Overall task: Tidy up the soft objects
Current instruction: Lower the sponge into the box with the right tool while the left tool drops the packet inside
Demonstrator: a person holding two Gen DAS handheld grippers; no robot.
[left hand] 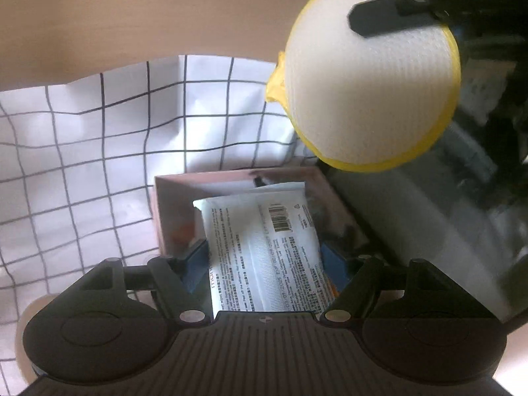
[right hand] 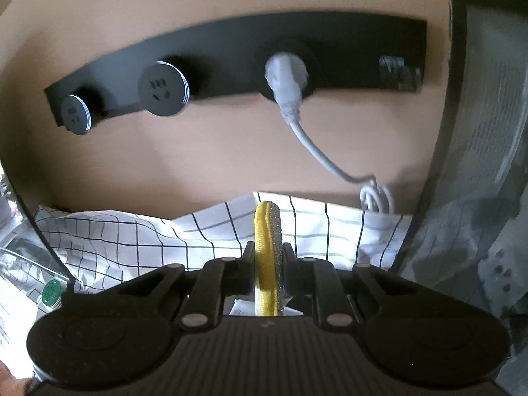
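Left claw (left hand: 264, 260): blue pads pressed against both long sides of a white wipes pack (left hand: 264, 247), printed back with barcode facing up. The pack hangs over a small pink box (left hand: 237, 181) and partly inside its opening; whether it touches the box floor cannot be told. The pink box sits on a white cloth with black grid lines (left hand: 99, 132), which lies crumpled on the tan surface (left hand: 132, 10).

Right claw (right hand: 268, 264): jaws narrow, clamped on a round scrubbing pad (right hand: 268, 247) held edge-on, yellow rim to one side and grey glittery face to the other. In the left wrist view the same pad (left hand: 373, 82) shows its white mesh face with a yellow rim, held in the air above and to the right of the pink box, with one black finger (left hand: 389, 13) of the right claw across its upper edge.

Beyond the pink box, past the gridded cloth (right hand: 132, 237), a black socket strip (right hand: 231, 62) is set into the surface. A white plug and cable (right hand: 290, 92) run from it to a coil at the cloth's far edge. A green-capped item (right hand: 52, 292) sits left of the cloth.
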